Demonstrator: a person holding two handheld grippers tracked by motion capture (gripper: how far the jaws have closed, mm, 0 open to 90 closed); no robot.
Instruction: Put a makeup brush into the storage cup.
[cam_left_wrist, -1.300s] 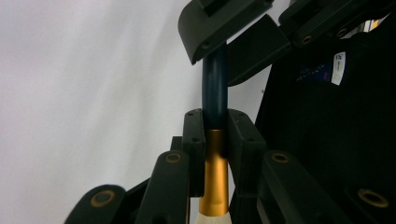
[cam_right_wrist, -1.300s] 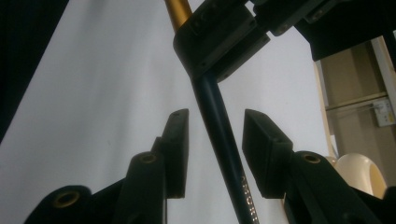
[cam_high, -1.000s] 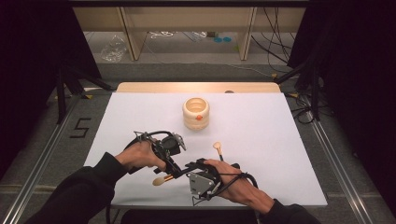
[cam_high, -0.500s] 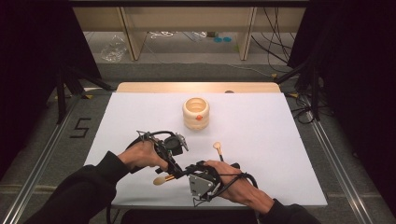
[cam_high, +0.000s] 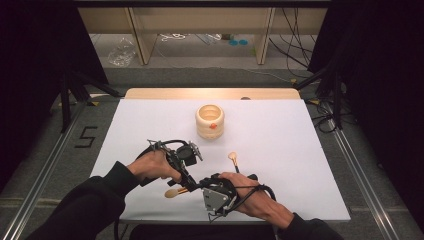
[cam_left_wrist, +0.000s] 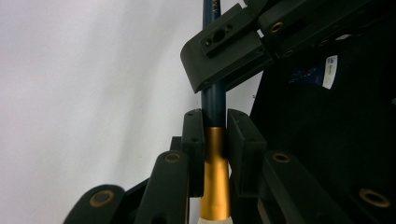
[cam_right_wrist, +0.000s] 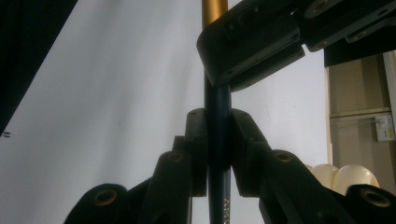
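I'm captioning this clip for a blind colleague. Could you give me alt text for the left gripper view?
The left gripper has its two black jaws shut on a makeup brush, pinching it where the gold ferrule meets the dark blue handle. Just above, the right gripper clamps the same handle farther along, over the white table.

White table (cam_high: 310, 150); grey floor (cam_high: 45, 155); wooden shelving (cam_high: 145, 40) behind; dark curtains (cam_high: 380, 75).

The high view looks forward and down over the white table (cam_high: 300, 150). Both gripper views sit very close, each looking along its jaws, sharing one brush handle (cam_left_wrist: 214, 100).
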